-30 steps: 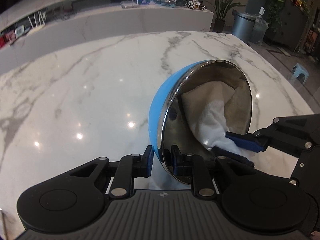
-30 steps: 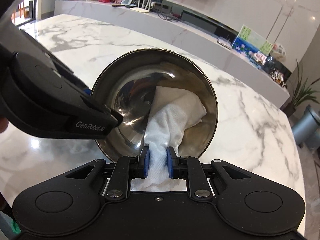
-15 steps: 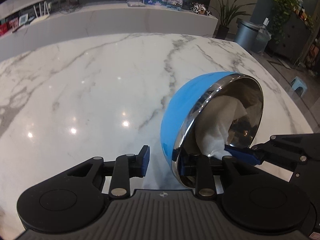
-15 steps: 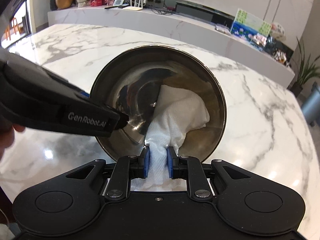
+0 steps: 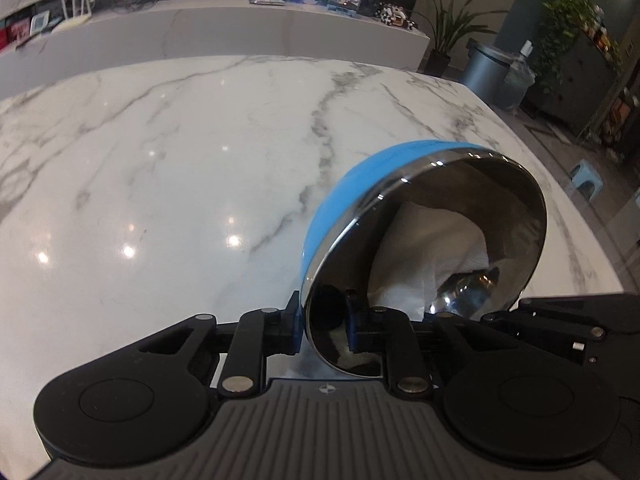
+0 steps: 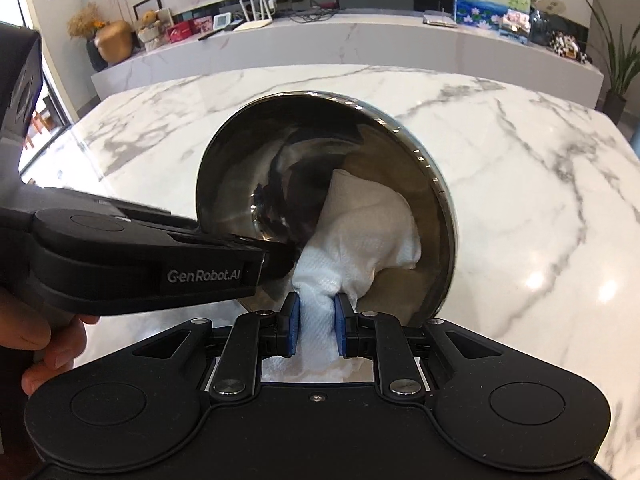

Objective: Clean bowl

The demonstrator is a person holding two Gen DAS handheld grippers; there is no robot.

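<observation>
So the biggest thing here is the white marble bench (image 5: 168, 184) with grey veins, shiny enough to throw back the ceiling lights. It fills most of both views.

Next down is the bowl (image 5: 432, 248), blue on the outside and mirror steel inside. It's tipped up on edge, mouth facing the right-hand camera, over the right part of the bench. In the right wrist view you look straight into the bowl (image 6: 328, 168), and it hangs at the near side of the bench, just ahead of the tongs.

Inside it sits a white paper towel (image 6: 360, 240), bunched up and pressed against the lower right of the steel wall, with a tail running out over the rim toward the camera. From the left wrist view the towel (image 5: 424, 248) shows as a pale crumpled lump against the far inner wall.

The left tongs (image 5: 323, 326) have just been closing in, and they're clamped on the bowl's rim at its lowest point, one blue pad on the outer blue skin and the other inside on the steel. In the other view the left tongs (image 6: 292, 256) come in from the left edge, with a person's fingers (image 6: 48, 344) wrapped round the handle.

The right tongs (image 6: 316, 330) are pinched tight on the towel's tail, blue pads squeezing it from both sides just below the bowl's rim.
</observation>
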